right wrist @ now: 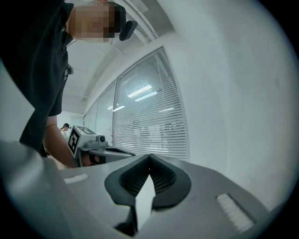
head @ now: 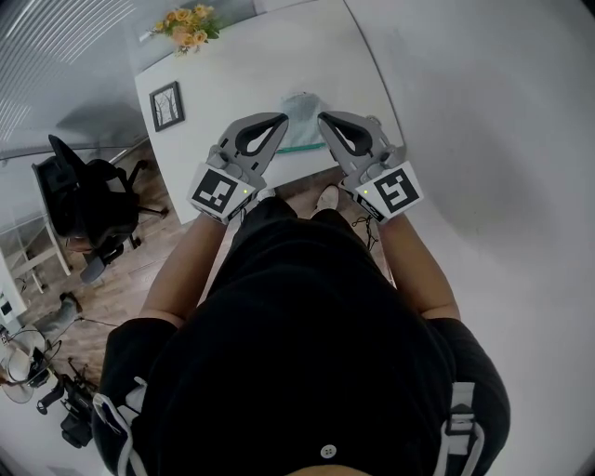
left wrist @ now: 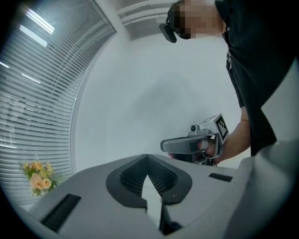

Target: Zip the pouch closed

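Note:
A pale, see-through pouch [head: 303, 113] with a teal zip edge [head: 299, 147] lies on the white table [head: 232, 79] near its front edge. My left gripper [head: 281, 119] and right gripper [head: 323, 119] are held level in front of me, their tips pointing toward each other over the pouch. Both are shut with nothing between their jaws. In the left gripper view my left gripper [left wrist: 147, 157] points at the right gripper [left wrist: 191, 145]. In the right gripper view my right gripper [right wrist: 149, 157] faces the left gripper [right wrist: 100, 148]. The pouch shows in neither gripper view.
A bunch of yellow flowers [head: 189, 26] and a small framed picture [head: 167, 105] stand at the table's far left. A black office chair [head: 88, 200] stands on the wooden floor to the left. Window blinds [right wrist: 149, 116] line one wall.

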